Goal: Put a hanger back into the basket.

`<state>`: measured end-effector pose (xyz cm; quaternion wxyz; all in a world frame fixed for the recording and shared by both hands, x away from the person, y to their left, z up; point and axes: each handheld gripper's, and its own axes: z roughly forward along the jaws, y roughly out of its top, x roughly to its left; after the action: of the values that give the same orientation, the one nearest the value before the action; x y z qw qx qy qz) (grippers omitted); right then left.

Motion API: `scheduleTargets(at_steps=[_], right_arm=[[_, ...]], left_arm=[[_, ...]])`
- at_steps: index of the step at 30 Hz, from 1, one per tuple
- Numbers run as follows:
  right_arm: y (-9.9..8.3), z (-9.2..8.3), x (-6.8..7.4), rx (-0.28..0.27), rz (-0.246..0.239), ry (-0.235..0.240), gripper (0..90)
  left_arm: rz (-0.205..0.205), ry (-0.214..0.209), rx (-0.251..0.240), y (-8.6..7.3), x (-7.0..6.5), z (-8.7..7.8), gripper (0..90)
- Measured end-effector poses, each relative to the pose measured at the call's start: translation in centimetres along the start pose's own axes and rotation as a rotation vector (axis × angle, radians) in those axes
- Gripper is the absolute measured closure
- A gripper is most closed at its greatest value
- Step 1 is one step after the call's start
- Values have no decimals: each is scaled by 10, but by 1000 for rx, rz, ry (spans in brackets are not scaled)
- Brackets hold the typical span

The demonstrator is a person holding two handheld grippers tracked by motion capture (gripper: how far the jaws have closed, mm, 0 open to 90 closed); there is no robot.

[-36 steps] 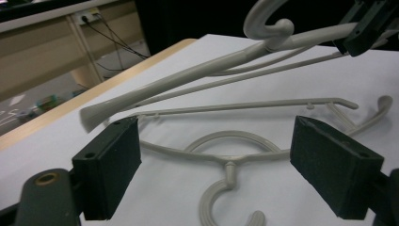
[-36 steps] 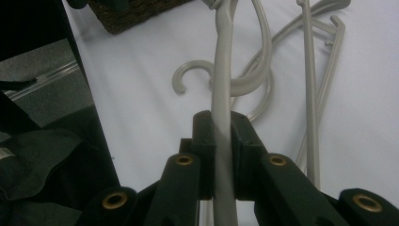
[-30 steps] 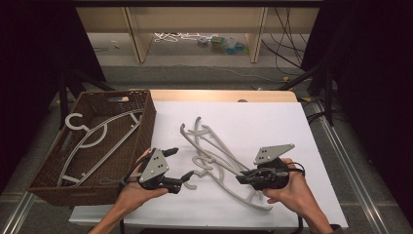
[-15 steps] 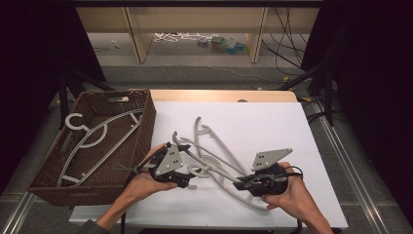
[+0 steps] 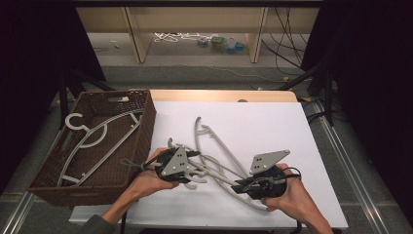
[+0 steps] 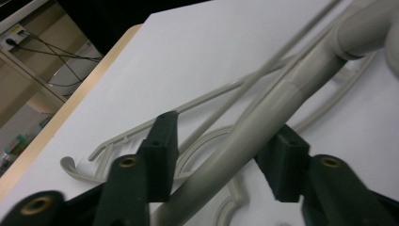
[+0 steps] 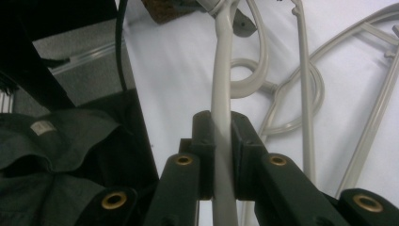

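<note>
White table top (image 5: 272, 122), wooden edge at the far side, dark room around it, shelving beyond.

Basket (image 5: 146, 126): brown wicker, at the table's left end; two grey hangers (image 5: 92, 139) lie inside it.

Left gripper (image 5: 195, 161): held in the person's left hand (image 5: 146, 178), just right of the basket. Jaws half-wide and just been closing. In the left gripper view the thick arm of a grey hanger (image 6: 263, 127) runs slantwise between the two pads (image 6: 162, 150); a gap shows on each side of it, so no grip there yet.

Hangers on the table: a loose tangle of grey plastic ones (image 5: 214, 146) between the two grippers, hooks toward the far side and centre, thin bars crossing.

Right gripper (image 5: 242, 187): in the right hand (image 5: 297, 200), near the front edge, pointing left toward the other tool. Jaws narrow, clamped on a hanger's arm (image 7: 221, 117), which runs straight up between the pads (image 7: 244, 155) and away toward the left gripper.
</note>
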<state>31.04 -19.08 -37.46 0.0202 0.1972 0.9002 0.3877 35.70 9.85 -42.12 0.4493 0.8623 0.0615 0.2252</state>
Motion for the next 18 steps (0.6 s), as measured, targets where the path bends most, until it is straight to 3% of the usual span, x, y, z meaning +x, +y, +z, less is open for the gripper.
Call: scheduleTargets(at_steps=[5, 11, 16, 17, 18], right_arm=[[0, -2, -1, -9, -21, 17, 826], [-1, -7, -4, -26, -49, 33, 820], [-1, -11, -9, -48, -40, 17, 780], [0, -12, -9, -45, -47, 4, 764], [-1, -12, -10, -46, -46, -25, 731]], left_arm=[[99, -37, 17, 2, -1, -3, 625], [191, -27, 47, 11, -3, -11, 663], [196, -46, 59, 14, -5, -12, 693], [158, -83, 42, 14, -6, -11, 704], [138, -74, 11, 14, -7, -11, 746]])
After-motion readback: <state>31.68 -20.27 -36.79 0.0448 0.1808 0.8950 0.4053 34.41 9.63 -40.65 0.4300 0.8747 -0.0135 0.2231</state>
